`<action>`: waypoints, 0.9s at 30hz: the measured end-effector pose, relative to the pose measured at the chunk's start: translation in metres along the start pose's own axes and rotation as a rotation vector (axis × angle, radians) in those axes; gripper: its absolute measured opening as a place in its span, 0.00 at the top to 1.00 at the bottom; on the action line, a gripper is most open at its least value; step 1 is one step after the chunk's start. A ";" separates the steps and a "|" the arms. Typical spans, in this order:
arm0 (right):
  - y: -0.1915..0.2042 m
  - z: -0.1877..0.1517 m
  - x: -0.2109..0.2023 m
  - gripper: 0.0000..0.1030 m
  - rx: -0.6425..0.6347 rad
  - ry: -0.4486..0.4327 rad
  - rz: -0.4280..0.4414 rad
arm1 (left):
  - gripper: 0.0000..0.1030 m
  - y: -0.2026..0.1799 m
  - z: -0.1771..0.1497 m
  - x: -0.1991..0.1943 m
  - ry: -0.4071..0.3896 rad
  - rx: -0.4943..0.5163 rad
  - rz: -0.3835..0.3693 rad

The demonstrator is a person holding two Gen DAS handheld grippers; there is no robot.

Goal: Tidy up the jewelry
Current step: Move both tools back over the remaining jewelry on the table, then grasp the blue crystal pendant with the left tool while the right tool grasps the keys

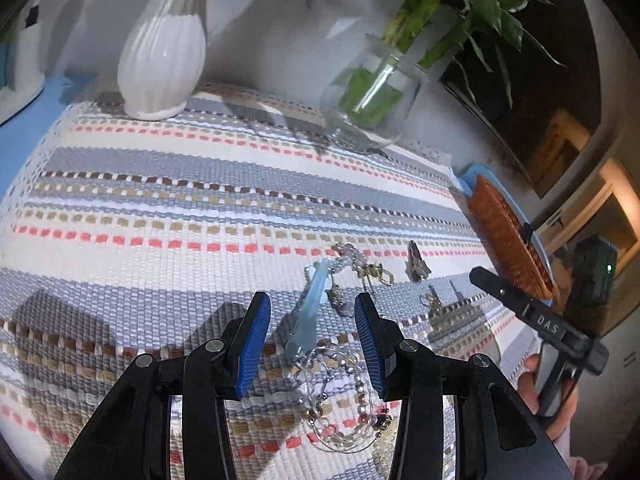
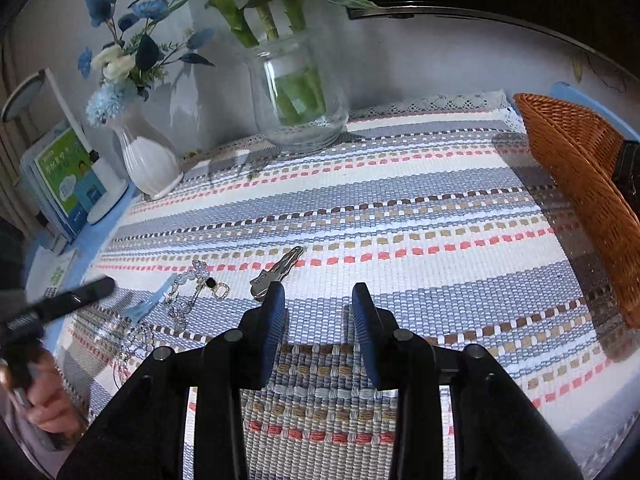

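A pale blue hair clip (image 1: 310, 312) lies on the striped woven mat (image 1: 160, 208) among clear bead bracelets (image 1: 340, 400) and a bead chain (image 1: 356, 264). My left gripper (image 1: 312, 340) is open, its blue pads either side of the clip and beads, just above them. A silver hair clip (image 2: 278, 270) lies on the mat just past my right gripper's left fingertip. My right gripper (image 2: 318, 320) is open and empty over bare mat. The blue clip (image 2: 148, 302) and beads (image 2: 180, 300) show at the left in the right wrist view.
A brown wicker basket (image 2: 580, 184) stands at the mat's right edge. A white ribbed vase (image 1: 160, 60) and a glass jar with green stems (image 2: 300, 92) stand at the back. Books (image 2: 64, 176) stand at the far left.
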State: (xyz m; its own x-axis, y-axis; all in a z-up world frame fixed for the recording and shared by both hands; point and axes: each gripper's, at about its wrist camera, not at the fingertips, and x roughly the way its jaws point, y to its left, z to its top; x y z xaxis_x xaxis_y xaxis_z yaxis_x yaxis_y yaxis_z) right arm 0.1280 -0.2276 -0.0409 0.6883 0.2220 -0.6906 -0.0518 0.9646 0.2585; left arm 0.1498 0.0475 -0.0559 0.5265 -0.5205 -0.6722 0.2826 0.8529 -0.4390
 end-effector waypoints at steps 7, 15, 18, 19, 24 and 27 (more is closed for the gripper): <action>0.001 0.002 0.002 0.63 -0.005 0.006 -0.012 | 0.56 -0.007 -0.003 0.008 0.030 0.029 0.057; 0.009 0.010 0.021 0.63 0.023 0.144 0.064 | 0.57 -0.007 -0.004 0.015 0.058 0.045 0.091; 0.018 0.017 0.028 0.63 0.027 0.165 0.073 | 0.57 -0.006 -0.004 0.015 0.058 0.048 0.094; 0.022 0.018 0.031 0.63 0.017 0.170 0.062 | 0.57 -0.007 -0.004 0.015 0.058 0.052 0.097; 0.036 0.021 0.046 0.63 0.013 0.201 0.050 | 0.57 -0.010 -0.004 0.018 0.058 0.075 0.121; 0.039 0.020 0.057 0.63 0.012 0.228 0.022 | 0.57 -0.013 -0.005 0.018 0.058 0.092 0.137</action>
State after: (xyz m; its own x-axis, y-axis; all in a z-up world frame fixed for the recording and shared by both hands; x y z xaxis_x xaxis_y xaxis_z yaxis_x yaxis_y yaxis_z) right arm 0.1790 -0.1798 -0.0565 0.5057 0.2703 -0.8193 -0.0549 0.9578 0.2822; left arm 0.1522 0.0267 -0.0653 0.5189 -0.3983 -0.7564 0.2852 0.9148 -0.2860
